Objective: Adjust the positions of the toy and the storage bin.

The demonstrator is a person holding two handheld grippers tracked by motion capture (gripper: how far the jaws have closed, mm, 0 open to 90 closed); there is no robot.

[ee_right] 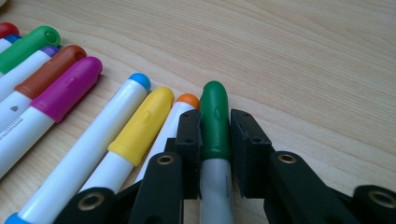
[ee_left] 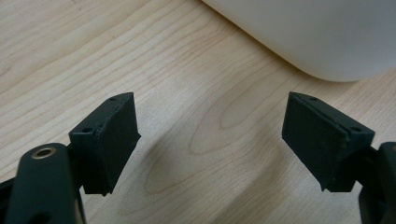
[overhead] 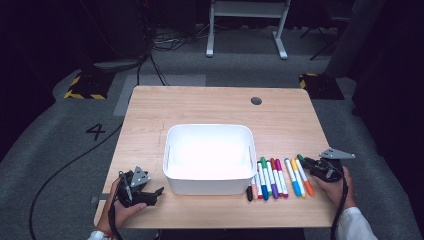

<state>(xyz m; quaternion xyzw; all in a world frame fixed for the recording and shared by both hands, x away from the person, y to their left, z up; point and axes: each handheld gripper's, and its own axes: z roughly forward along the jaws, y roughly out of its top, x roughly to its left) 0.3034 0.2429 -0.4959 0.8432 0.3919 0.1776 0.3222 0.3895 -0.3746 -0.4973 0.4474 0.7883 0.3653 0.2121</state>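
Observation:
A row of several capped markers (overhead: 272, 178) lies on the wooden table right of a white bin (overhead: 209, 158). At the row's right end, my right gripper (overhead: 306, 162) is shut on a green-capped marker (ee_right: 215, 121); both pads press its cap, and the marker still rests among the others on the table. Beside it lie an orange-tipped marker (ee_right: 186, 103) and a yellow-capped marker (ee_right: 140, 126). My left gripper (overhead: 152, 196) sits low over bare wood near the bin's front left corner, open, with nothing between its fingers (ee_left: 114, 140).
The bin's rounded white wall (ee_left: 322, 37) is close ahead of the left gripper. A dark round hole (overhead: 256, 100) marks the table's far right. Cables and a white frame's legs stand on the grey floor beyond the table.

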